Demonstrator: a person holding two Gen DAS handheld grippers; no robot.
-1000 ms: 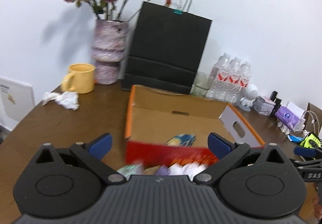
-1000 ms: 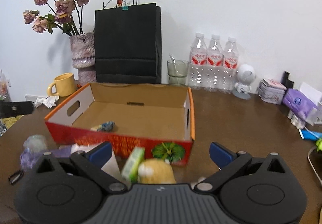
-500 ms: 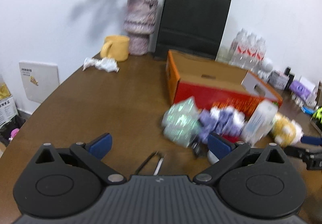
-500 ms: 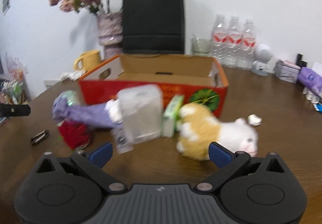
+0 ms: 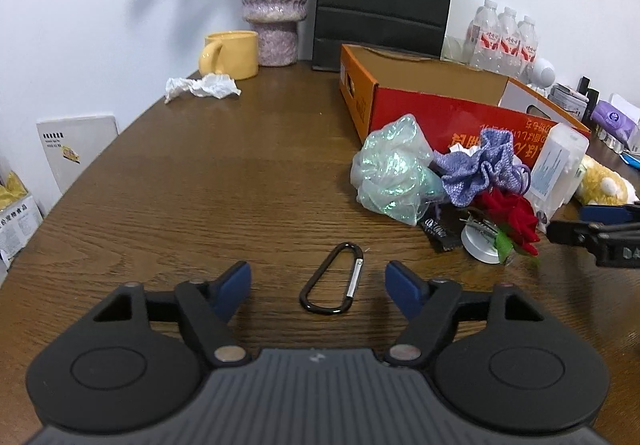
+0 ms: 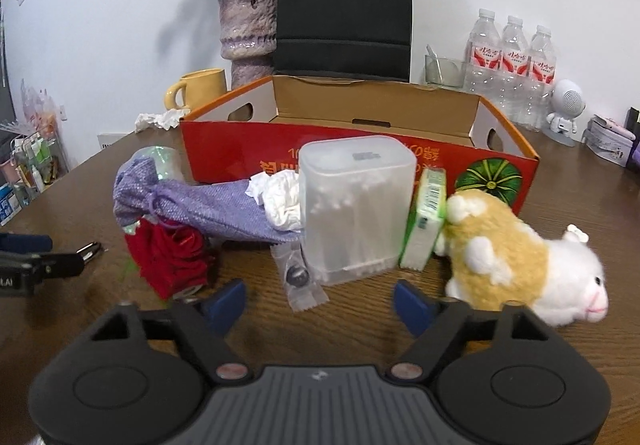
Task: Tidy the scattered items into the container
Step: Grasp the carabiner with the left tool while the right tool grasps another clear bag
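Observation:
An open red-and-orange cardboard box (image 6: 496,161) (image 5: 404,101) stands on the wooden table. Before it lie a purple cloth pouch (image 6: 208,205), a red fabric rose (image 6: 168,257), a translucent cotton-swab box (image 6: 356,205), a green packet (image 6: 426,217), a plush toy (image 6: 516,261) and a small clear sachet (image 6: 298,277). A black carabiner (image 5: 334,279) lies between the fingers of my open, empty left gripper (image 5: 318,285). An iridescent bag (image 5: 392,169) lies beside the pouch (image 5: 484,169). My right gripper (image 6: 320,301) is open and empty, just short of the swab box.
At the back stand a black paper bag (image 6: 344,9), a vase of dried roses (image 6: 248,33), a yellow mug (image 5: 232,55), water bottles (image 6: 512,73) and a glass (image 6: 442,71). Crumpled tissue (image 5: 202,87) lies near the mug. The table edge runs along the left.
Both grippers have pulled back from the box and lowered toward the table. The scattered items, earlier under the grippers, are in full view, and the carabiner lies between the left fingers.

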